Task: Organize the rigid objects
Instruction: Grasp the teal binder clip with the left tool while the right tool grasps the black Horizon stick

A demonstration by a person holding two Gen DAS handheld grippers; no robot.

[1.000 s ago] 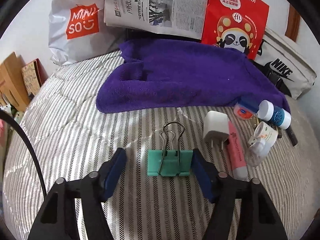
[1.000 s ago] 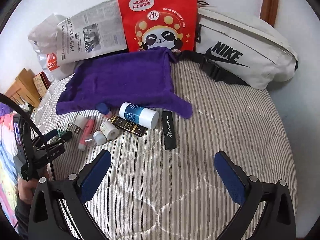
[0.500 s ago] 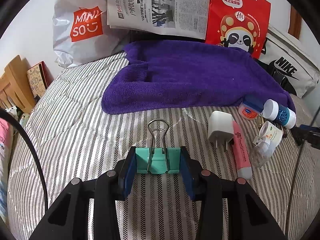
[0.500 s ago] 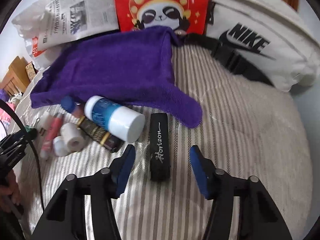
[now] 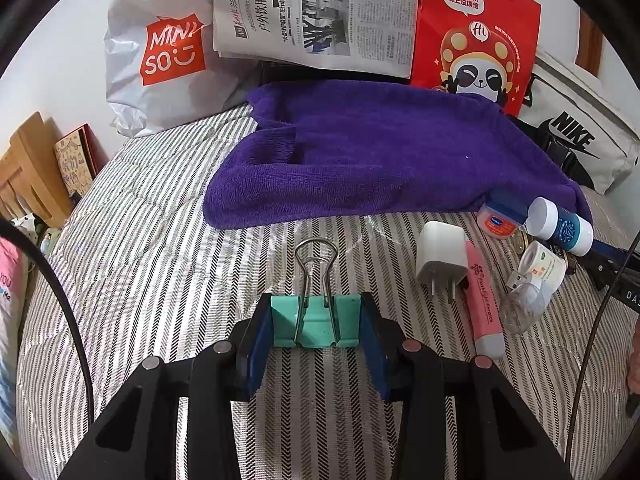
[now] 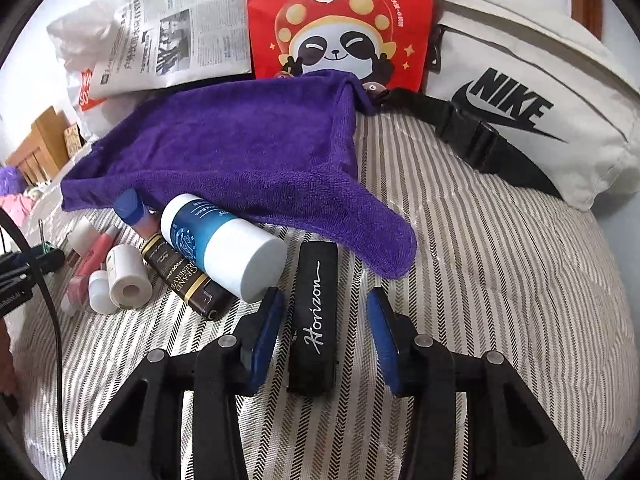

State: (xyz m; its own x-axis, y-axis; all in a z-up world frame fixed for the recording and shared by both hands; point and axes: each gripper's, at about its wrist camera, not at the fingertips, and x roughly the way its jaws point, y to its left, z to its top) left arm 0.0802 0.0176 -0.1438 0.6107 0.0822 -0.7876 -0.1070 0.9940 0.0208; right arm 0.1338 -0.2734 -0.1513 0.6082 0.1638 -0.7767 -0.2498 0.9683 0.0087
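Left wrist view is showing me my left gripper (image 5: 314, 326) clamping its blue pads on both sides of the teal binder clip (image 5: 314, 326), which is lying on the striped bedcover (image 5: 160, 248) on the near side of the purple towel (image 5: 380, 160), its wire handle pointing toward the towel. To the clip's right, off the towel's near right corner, I am seeing a white plug adapter (image 5: 440, 256), a pink tube (image 5: 484, 304), a blue-and-white bottle (image 5: 560, 226) and a small blue-capped jar (image 5: 500, 216), all bunched together.

In the right wrist view my right gripper (image 6: 324, 328) is closing, and the black Horizon case (image 6: 314, 320) is lying lengthwise between its jaws, just off the towel's near right corner. A gap is showing on each side of the case, wider on the right, so the pads are not pressing it. The blue-and-white bottle (image 6: 224, 248) is lying just left of the case, over a dark brown tube (image 6: 184, 280), with its white end nearly touching the left pad.
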